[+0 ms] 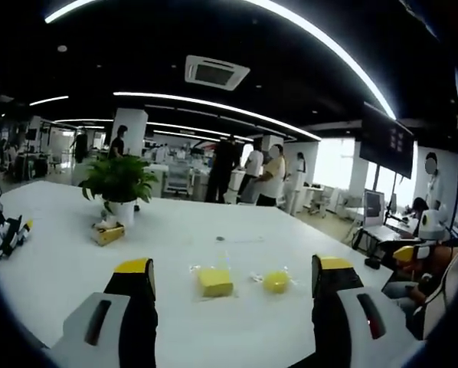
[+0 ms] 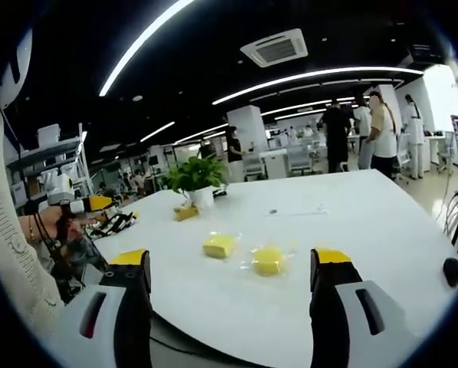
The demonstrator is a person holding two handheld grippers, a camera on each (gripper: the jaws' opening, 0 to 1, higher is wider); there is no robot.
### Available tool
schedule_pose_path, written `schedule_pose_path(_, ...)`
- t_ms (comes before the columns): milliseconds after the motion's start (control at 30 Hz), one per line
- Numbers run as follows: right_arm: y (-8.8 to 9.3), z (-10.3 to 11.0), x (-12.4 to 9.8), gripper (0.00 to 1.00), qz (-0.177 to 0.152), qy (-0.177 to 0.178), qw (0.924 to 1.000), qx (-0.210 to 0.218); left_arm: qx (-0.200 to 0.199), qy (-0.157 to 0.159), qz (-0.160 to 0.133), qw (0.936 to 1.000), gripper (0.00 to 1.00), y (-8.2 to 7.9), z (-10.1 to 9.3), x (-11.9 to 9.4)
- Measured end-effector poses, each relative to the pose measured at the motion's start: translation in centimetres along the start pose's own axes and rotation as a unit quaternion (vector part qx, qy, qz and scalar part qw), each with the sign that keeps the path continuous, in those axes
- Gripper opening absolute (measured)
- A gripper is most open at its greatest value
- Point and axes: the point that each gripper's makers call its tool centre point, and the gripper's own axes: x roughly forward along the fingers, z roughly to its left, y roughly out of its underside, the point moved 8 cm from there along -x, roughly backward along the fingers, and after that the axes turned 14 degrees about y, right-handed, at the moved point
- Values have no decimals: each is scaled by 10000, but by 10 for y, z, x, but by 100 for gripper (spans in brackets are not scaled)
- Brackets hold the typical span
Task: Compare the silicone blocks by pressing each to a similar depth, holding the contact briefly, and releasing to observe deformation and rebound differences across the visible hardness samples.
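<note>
left gripper view: jaws wide over the table point(image 1: 76, 253); square block point(image 1: 214, 282) and round block point(image 1: 276, 281) look soft, light; right gripper point(image 2: 233, 264) wide too, press tops centrally.

Both blocks' point(image 1: 214, 282) hardness markings (if any) too small to read.

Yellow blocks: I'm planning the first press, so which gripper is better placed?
Left, slightly: the square block and round block lie between its open jaws, seemingly nearer than in the right gripper view.
</note>
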Motion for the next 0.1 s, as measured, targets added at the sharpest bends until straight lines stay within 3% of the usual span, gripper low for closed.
schedule_pose_path(100, 1, -1, 0, 79, 4, -4, 10000, -4, 64, -13, -29, 10000, 83, -1, 0, -1)
